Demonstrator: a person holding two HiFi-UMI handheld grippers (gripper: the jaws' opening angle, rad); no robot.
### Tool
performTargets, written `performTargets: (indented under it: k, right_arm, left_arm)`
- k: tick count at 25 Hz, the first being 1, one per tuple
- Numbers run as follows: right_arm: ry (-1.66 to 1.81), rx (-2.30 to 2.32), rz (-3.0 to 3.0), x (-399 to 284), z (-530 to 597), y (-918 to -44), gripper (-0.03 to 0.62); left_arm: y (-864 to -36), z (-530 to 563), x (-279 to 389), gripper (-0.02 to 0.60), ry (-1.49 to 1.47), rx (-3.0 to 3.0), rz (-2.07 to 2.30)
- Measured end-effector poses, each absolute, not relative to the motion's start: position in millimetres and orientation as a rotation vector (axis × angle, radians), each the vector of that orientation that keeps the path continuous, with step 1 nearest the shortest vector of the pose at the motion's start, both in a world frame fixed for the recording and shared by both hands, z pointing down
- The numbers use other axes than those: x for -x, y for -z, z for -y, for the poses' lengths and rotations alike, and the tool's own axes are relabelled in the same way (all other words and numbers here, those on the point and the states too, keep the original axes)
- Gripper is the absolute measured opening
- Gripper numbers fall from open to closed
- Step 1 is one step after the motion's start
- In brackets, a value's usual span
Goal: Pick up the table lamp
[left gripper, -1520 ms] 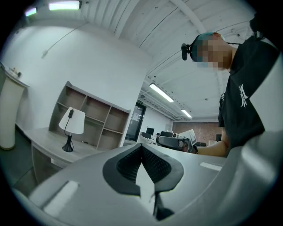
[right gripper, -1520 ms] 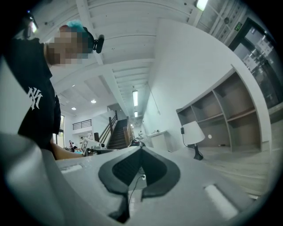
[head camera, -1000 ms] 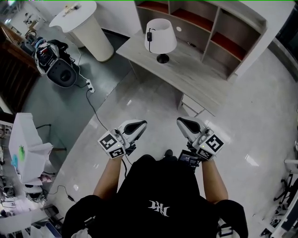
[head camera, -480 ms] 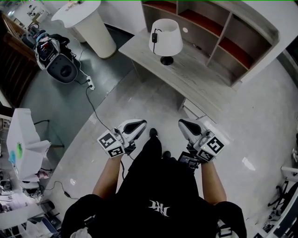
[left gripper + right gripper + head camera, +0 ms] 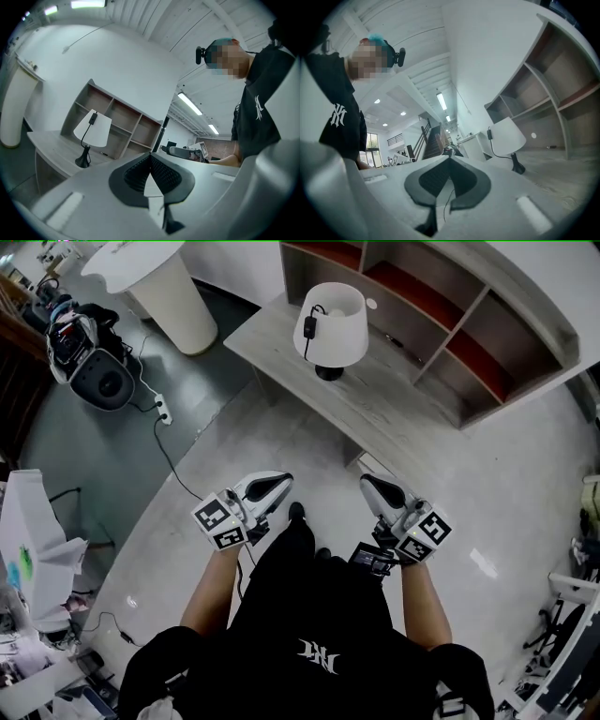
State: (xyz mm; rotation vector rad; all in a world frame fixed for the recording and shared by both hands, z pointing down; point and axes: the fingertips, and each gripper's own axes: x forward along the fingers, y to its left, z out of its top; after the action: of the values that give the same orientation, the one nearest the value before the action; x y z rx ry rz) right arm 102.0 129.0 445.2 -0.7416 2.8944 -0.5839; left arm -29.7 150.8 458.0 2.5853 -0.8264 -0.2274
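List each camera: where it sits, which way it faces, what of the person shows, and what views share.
Head view: on the person's head, facing steeply down at desk and table lamp; forearms, left tool, right tool show.
Left gripper view: on the left tool, facing along its shut jaws toward the table lamp; torso at right.
Right gripper view: on the right tool, likewise; torso at left.
Shared: all three see the table lamp.

I see the white table lamp (image 5: pixel 333 315) with its matt shade and smooth black base, a pale, matt wood-grain worktop (image 5: pixel 375 401), and a glossy light floor (image 5: pixel 277 446) under me.
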Motion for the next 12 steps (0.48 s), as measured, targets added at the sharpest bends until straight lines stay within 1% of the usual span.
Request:
performTargets:
  k: [12]
  right_arm:
    - [0.603,0.869,-2.854,-68.1,-31.4,-432.0,0.003]
  left_arm:
    - [-454.3,-47.3,77.8,0.002,0.239,-2.596,0.723]
